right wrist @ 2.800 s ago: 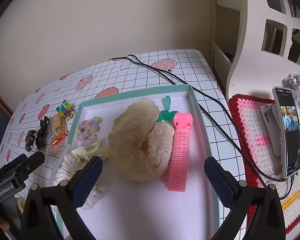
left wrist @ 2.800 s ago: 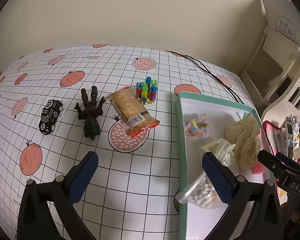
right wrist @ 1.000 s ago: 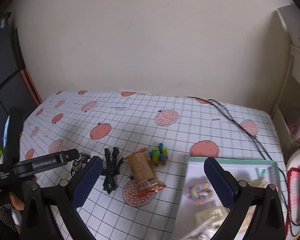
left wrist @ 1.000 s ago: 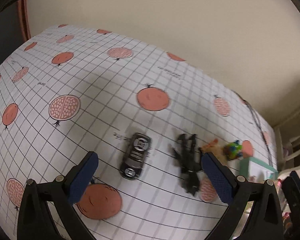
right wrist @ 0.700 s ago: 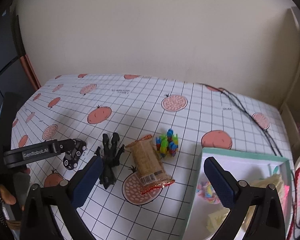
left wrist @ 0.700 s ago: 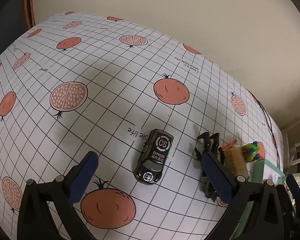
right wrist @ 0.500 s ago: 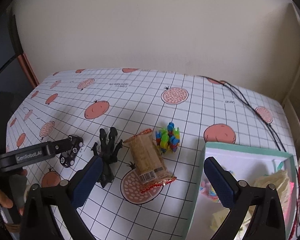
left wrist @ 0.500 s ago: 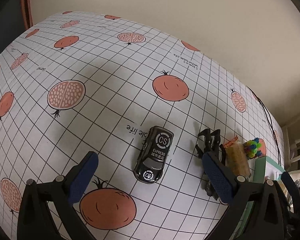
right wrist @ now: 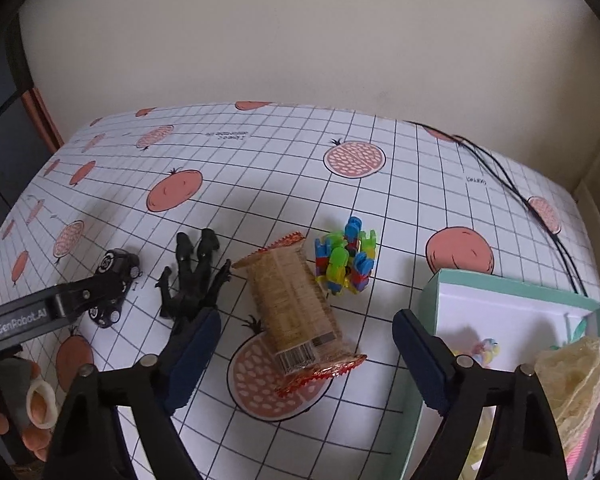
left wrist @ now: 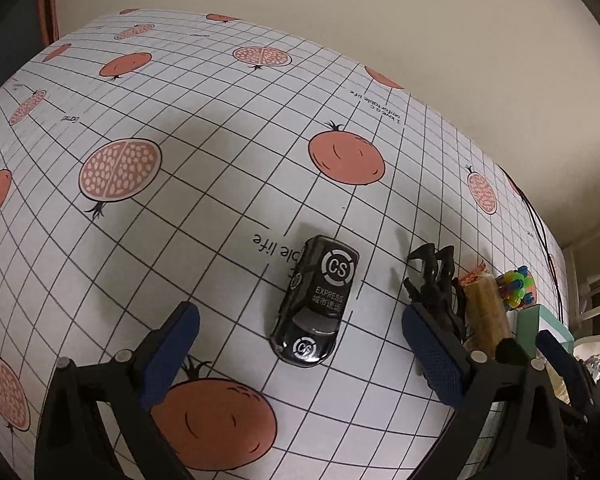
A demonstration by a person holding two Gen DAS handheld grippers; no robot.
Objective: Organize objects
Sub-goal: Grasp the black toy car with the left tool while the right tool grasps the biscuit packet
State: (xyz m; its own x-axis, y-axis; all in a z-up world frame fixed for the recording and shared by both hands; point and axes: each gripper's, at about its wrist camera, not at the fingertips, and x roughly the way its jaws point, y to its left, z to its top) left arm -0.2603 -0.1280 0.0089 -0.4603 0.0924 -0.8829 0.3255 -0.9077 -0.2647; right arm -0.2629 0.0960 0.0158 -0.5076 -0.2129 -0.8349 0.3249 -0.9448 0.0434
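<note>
Left wrist view: the left hand-held gripper (left wrist: 300, 354) is spread wide above the table (left wrist: 204, 184), its pads either side of the black toy car (left wrist: 318, 300) without touching it. The car lies on the gridded cloth, well in from the table's far edge. Toward the right edge lie the black figure (left wrist: 432, 284), the snack packet (left wrist: 486, 312) and the coloured blocks (left wrist: 516, 286), then the corner of the green-rimmed box (left wrist: 530, 322). In the right wrist view the right hand-held gripper (right wrist: 306, 354) has just been closing a little yet stands apart over the snack packet (right wrist: 294, 304), nothing pinched.
</note>
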